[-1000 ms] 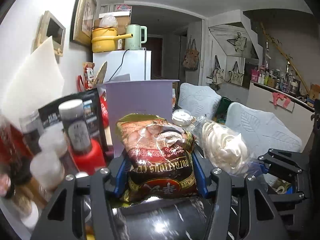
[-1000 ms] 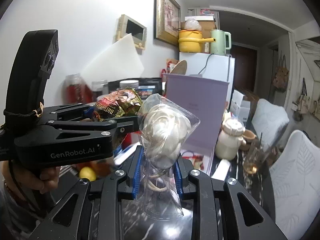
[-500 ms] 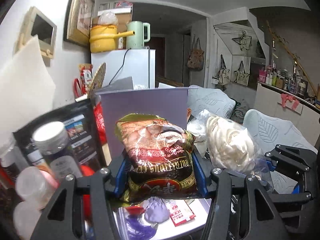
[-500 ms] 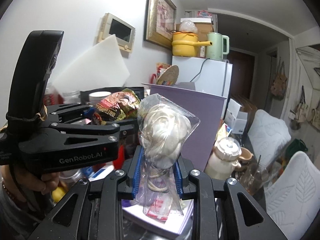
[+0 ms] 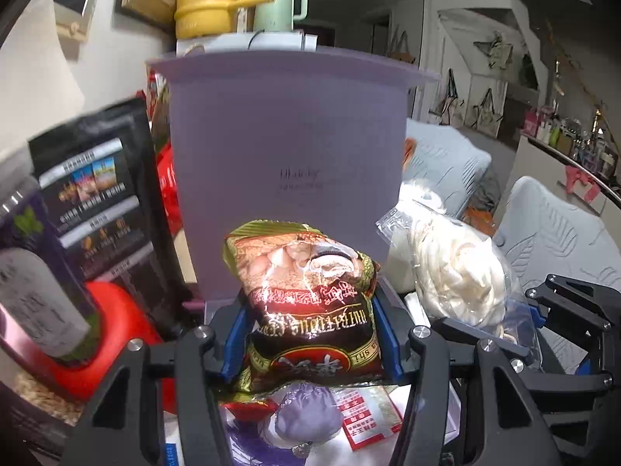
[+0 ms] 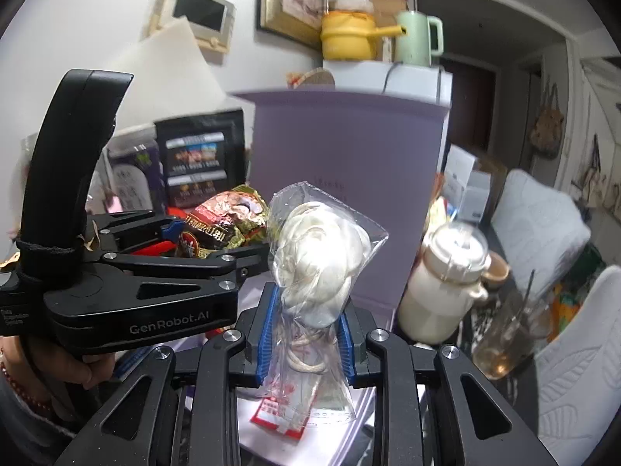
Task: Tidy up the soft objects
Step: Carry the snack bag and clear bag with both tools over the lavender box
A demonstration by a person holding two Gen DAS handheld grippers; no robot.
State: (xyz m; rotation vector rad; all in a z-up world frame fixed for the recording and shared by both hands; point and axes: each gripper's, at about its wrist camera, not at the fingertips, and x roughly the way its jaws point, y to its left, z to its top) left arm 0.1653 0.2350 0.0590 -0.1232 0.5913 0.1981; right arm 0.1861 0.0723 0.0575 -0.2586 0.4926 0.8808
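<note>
Left wrist view looked forward along the left gripper (image 5: 310, 334), very near a tall upright lilac plastic panel (image 5: 287, 147) that filled the frame centre. Right wrist view looked forward along the right gripper (image 6: 306, 334), from slightly further right and back, facing the same panel (image 6: 345, 194). The left gripper (image 6: 217, 233) entered its left side. Shared by both: the panel, a yellow enamel pot (image 5: 203, 11) (image 6: 347, 37) and pale green jug (image 5: 277, 6) (image 6: 417, 37) on a white fridge, and a black printed pouch (image 5: 95, 190) (image 6: 198, 157).
</note>
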